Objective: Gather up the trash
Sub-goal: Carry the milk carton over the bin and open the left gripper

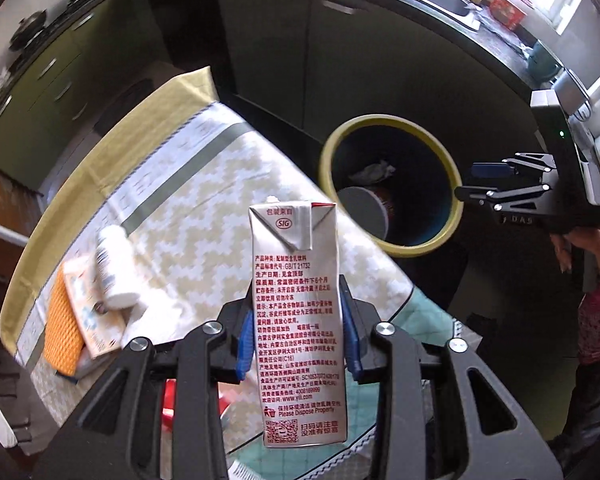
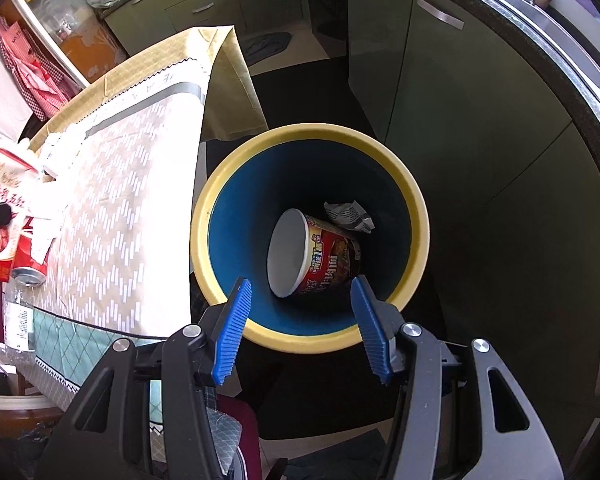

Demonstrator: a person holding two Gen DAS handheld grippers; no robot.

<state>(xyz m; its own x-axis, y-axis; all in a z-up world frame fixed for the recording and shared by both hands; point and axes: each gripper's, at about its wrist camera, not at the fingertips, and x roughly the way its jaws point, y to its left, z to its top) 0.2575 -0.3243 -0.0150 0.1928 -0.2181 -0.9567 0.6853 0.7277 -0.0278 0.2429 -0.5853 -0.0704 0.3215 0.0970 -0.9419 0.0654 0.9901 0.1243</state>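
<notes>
Left wrist view shows the left tool (image 1: pixel 298 344) clamped on a drink carton (image 1: pixel 298 320), its blue pads pressed to the carton's two sides; the carton stands upright between them, printed panel toward the camera, raised above the bench (image 1: pixel 204 184) and short of the trash bin (image 1: pixel 392 184). Beside the bin, on its far side from the bench, a hand (image 1: pixel 580 244) holds the right tool (image 1: pixel 476 180). On the bench, well apart from the bin, a white bottle (image 1: pixel 114 272) lies on a small printed box (image 1: pixel 88 312). Right wrist view looks straight down into the bin (image 2: pixel 312 136), yellow-rimmed and blue inside, standing just beside the bench edge (image 2: pixel 140 200); the right tool (image 2: pixel 302 320) hangs over its near rim with jaws wide apart and nothing between them. Inside the bin lie an instant noodle cup (image 2: pixel 320 260) on its side and a crumpled paper (image 2: pixel 350 216) touching it. A red can (image 2: pixel 30 260) lies on the bench, well apart from the bin
</notes>
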